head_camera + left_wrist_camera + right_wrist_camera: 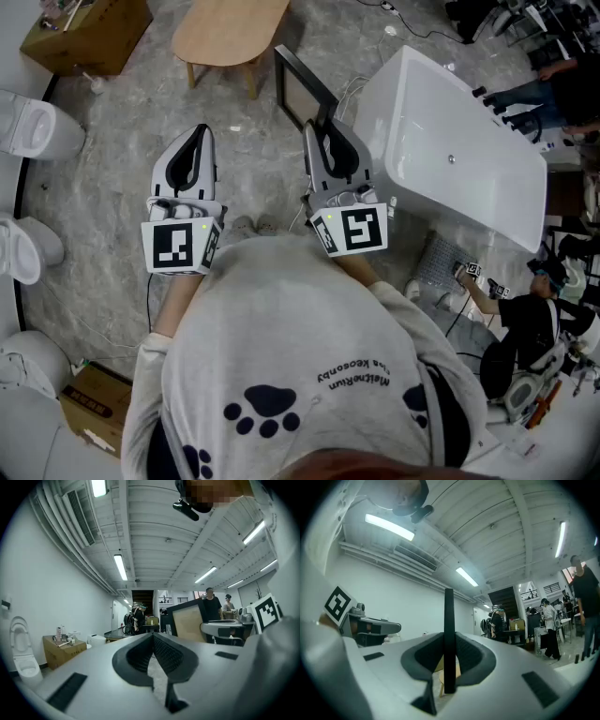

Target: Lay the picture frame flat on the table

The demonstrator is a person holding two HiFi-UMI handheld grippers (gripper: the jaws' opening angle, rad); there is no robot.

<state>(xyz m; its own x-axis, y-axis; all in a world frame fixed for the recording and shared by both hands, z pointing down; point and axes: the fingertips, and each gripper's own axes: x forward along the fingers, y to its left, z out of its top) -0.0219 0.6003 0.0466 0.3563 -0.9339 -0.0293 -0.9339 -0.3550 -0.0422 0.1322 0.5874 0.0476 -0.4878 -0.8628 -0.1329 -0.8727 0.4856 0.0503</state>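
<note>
Right gripper view shows the picture frame (449, 620) edge-on, as a thin dark bar standing upright between the jaws. The right tool (323, 131) is closed on it and the ribbed pads press on both faces. In the head view the frame hangs in the air on your side of the worktop (230, 28), before its right end, and does not touch it. The left tool (199, 131) is before the left end of the worktop, with its jaws together and nothing between them.

I judge the frame to be stiff, flat and rather light. Because you hold it by one edge only, it can swing in the pads when you tilt it. The dark border looks smooth, so it may slip. I cannot tell whether there is glass, so lower it gently. Keep your hold on the border, not on the pale brown panel, which looks like thin board. The worktop is pale wood, a rounded oblong on wooden legs.
</note>
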